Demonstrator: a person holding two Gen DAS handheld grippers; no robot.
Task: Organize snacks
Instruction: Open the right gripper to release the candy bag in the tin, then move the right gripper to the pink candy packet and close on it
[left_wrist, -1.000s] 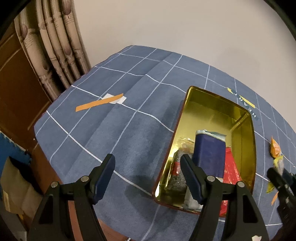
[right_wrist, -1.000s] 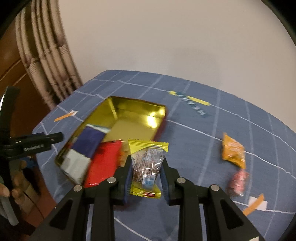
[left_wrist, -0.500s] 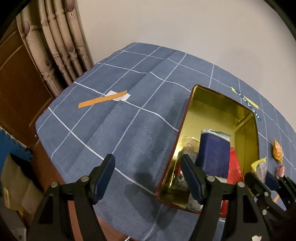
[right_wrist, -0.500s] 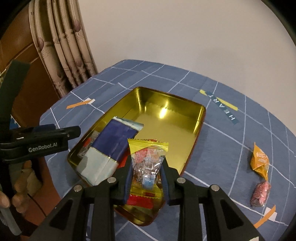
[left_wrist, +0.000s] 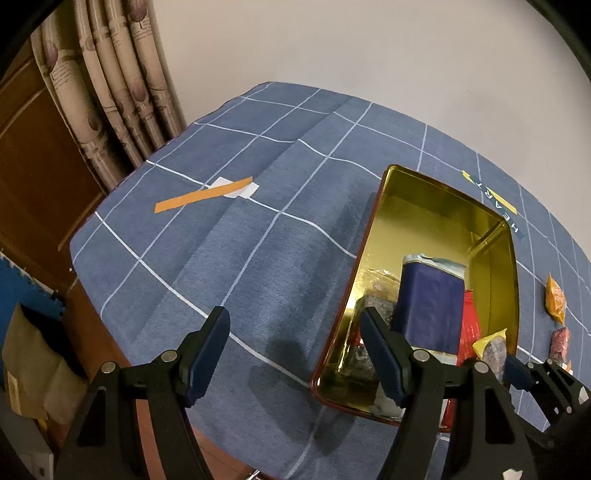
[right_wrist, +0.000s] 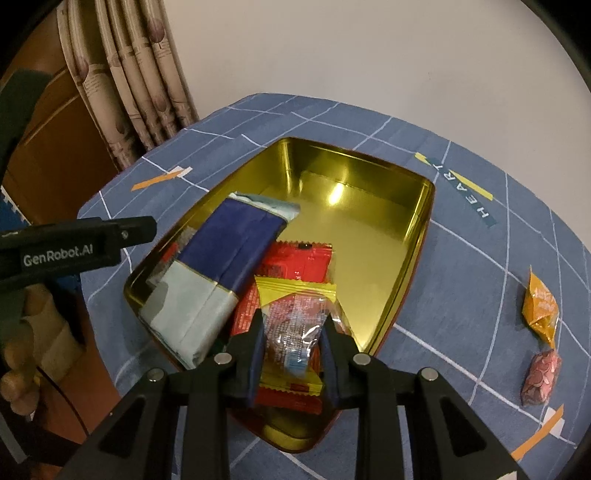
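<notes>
In half a second the right gripper (right_wrist: 293, 341), clamped on the yellow-edged snack packet (right_wrist: 295, 325), had moved from the gold tin's (right_wrist: 413, 266) near rim to over its red packet (right_wrist: 295, 264), so release looked imminent. The left gripper (left_wrist: 295, 350) hung apart, empty. The tin also held a blue box (right_wrist: 229, 251). Two snacks (right_wrist: 541, 310) lay far right.

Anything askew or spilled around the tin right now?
Nothing spilled. The blue packet lies tilted in the gold tin, propped on other snacks. An orange packet and pink packet lie outside on the cloth.
</notes>
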